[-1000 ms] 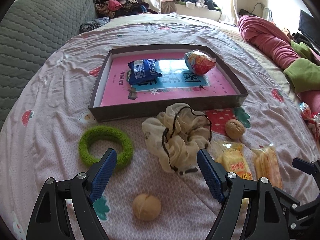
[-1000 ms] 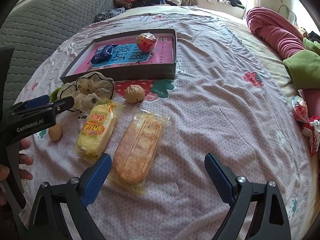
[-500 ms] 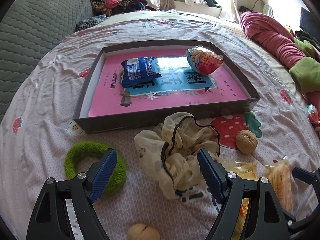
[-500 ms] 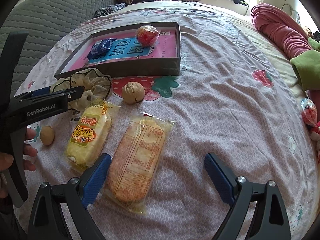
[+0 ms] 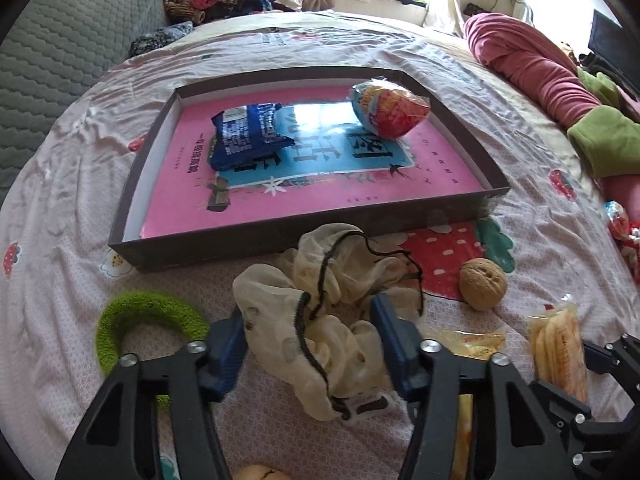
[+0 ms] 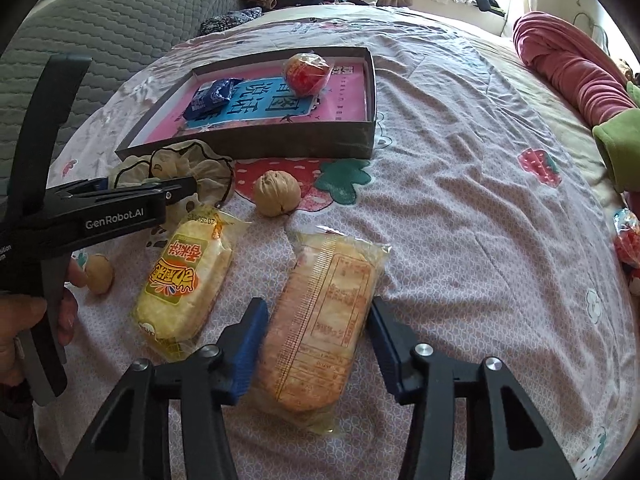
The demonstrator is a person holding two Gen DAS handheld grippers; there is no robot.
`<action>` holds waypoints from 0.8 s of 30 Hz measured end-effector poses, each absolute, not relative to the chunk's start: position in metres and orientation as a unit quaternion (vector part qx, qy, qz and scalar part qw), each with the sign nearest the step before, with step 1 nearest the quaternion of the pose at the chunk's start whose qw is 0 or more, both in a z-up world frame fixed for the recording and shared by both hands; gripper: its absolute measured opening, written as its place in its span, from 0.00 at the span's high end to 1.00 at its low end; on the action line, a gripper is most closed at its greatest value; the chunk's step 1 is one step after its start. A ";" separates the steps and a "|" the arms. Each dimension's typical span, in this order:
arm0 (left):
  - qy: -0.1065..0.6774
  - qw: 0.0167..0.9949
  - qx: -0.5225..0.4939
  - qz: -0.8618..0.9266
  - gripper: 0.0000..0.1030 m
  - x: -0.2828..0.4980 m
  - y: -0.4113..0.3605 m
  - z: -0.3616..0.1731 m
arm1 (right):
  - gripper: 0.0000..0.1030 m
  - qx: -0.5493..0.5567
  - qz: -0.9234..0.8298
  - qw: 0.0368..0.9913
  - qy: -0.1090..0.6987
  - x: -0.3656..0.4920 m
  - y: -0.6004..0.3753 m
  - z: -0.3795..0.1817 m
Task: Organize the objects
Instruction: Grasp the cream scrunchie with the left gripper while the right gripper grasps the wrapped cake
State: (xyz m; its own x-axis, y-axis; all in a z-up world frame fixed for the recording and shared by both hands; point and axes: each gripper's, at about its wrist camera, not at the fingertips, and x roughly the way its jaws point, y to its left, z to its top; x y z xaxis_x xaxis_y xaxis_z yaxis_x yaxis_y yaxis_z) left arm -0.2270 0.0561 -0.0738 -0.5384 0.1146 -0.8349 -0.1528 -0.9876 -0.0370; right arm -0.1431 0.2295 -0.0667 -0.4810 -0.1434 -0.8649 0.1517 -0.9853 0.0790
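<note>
My left gripper (image 5: pixel 308 344) is closing w/ the cream scrunchie (image 5: pixel 320 304) between its jaws, pads right at the fabric; can't tell if they press yet. Scrunchie lies on the bedsheet (image 5: pixel 60 240), just in front of the tray (image 5: pixel 320 236). Right gripper (image 6: pixel 316 344) is closing around the orange cracker pack (image 6: pixel 320 328), next to the yellow snack pack (image 6: pixel 184 280); grip not clear either.
</note>
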 end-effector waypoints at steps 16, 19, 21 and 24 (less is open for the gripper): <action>0.015 0.089 -0.468 0.879 0.85 -0.212 0.053 -0.059 | 0.61 0.490 -0.867 0.094 0.000 -0.133 0.232 -0.050; 0.019 0.090 -0.463 0.882 0.85 -0.204 0.054 -0.053 | 0.61 0.487 -0.868 0.100 -0.004 -0.130 0.231 -0.044; 0.018 0.090 -0.458 0.884 0.85 -0.198 0.054 -0.047 | 0.61 0.483 -0.869 0.103 -0.003 -0.128 0.229 -0.039; 0.017 0.091 -0.452 0.887 0.85 -0.190 0.052 -0.038 | 0.61 0.479 -0.871 0.106 0.000 -0.125 0.225 -0.031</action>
State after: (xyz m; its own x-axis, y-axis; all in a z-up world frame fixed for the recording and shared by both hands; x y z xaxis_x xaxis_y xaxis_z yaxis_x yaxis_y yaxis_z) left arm -0.1903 0.0518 -0.0381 -0.5753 0.1470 -0.8046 -0.1777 -0.9827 -0.0525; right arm -0.1248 0.2251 -0.0311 -0.5189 -0.1842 -0.8348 0.1842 -0.9777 0.1012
